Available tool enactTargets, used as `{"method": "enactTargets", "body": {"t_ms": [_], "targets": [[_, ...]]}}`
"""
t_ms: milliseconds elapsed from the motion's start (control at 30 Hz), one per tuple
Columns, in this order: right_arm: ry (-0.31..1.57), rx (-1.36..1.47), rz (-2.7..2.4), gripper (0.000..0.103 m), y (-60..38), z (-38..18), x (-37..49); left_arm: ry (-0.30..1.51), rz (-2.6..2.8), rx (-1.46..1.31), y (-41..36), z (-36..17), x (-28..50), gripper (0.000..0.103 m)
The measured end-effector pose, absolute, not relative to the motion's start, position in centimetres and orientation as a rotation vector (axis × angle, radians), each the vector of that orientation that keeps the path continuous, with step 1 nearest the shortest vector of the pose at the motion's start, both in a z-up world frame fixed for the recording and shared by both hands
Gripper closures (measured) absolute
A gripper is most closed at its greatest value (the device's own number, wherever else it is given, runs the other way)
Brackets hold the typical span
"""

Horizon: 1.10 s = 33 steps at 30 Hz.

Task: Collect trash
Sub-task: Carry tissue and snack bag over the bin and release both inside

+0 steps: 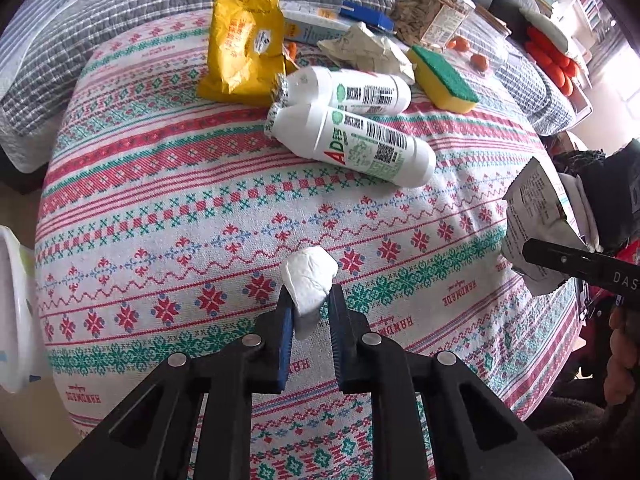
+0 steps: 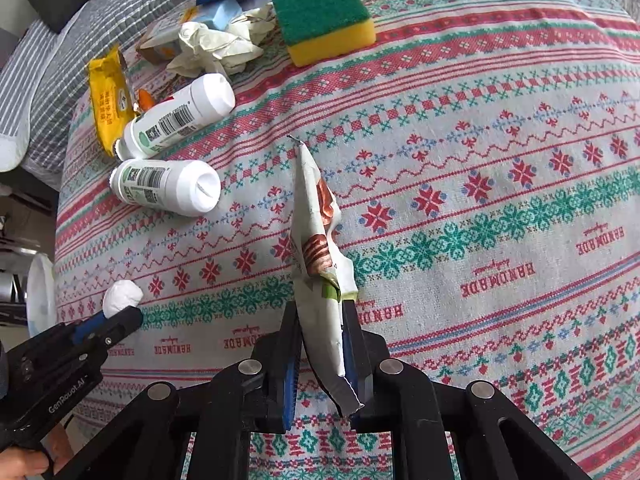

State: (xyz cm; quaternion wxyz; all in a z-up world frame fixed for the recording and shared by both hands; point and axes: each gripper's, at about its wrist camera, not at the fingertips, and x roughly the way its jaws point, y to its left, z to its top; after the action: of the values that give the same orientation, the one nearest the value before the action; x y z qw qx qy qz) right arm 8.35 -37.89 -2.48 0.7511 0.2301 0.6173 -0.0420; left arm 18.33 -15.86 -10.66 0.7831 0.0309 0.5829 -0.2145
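jar (image 1: 434, 8) top cut off by frame edge, white bin (image 1: 16, 308) mostly out of view, bottle labels (image 1: 360, 140) unreadable

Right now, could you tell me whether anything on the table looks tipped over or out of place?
Yes. Two white bottles lie on their sides near the table's middle. A crumpled paper sits beside the sponge, and a yellow packet lies creased beyond the bottles.

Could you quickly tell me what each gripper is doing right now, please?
Left gripper: shut on a tissue wad.
Right gripper: shut on a wrapper.
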Motion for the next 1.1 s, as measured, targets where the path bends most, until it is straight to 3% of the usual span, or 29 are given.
{"method": "enactTargets", "body": {"t_ms": [467, 1100], "targets": [[1.258, 0.487, -0.031, 0.093, -35.7, 1.1, 8.6, 1.16, -0.403, -0.01, -7.8, -6.3, 17.5, 0.086], [1.241, 0.392, 0.209, 0.093, -21.1, 0.9, 15.0, 1.097, -0.163, -0.149, 8.2, -5.7, 17.4, 0.086]]}}
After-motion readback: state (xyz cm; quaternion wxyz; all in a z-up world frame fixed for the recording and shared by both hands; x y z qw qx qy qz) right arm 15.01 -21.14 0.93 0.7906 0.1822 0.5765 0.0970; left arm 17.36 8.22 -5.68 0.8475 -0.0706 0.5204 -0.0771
